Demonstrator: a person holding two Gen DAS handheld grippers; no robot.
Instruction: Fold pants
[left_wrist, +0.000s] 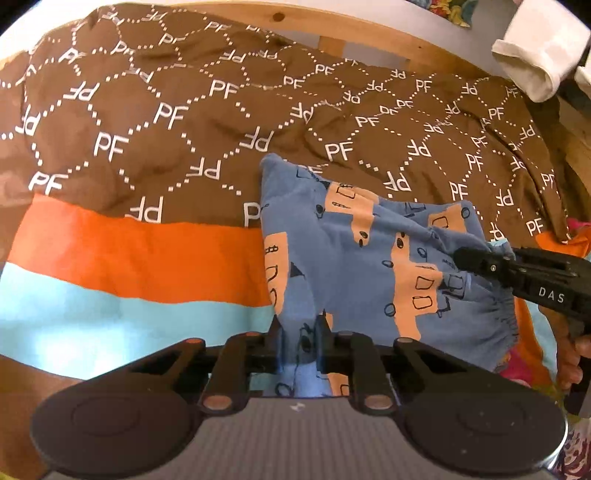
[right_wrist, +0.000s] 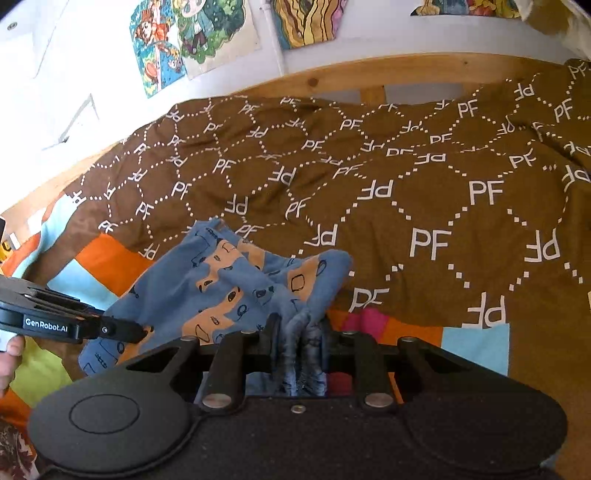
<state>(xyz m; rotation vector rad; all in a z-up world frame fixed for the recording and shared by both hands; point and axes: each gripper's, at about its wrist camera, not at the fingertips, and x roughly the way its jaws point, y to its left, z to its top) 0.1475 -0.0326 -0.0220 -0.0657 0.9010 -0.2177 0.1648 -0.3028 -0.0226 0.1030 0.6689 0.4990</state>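
Between both tools, blue pants (left_wrist: 354, 258), left tool (left_wrist: 300, 332) and right tool (right_wrist: 297, 330) each clamping bunched fabric

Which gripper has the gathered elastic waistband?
The right gripper: its jaws pinch the ruched waistband of the blue pants. The left gripper clamps plain, flat printed fabric instead.

the pants (left_wrist: 354, 258) lie on the blanket (left_wrist: 147, 122) spread over the bed, bunched between the left gripper (left_wrist: 300, 332) and right gripper (right_wrist: 297, 328); the wooden bed frame (right_wrist: 332, 77) runs behind.
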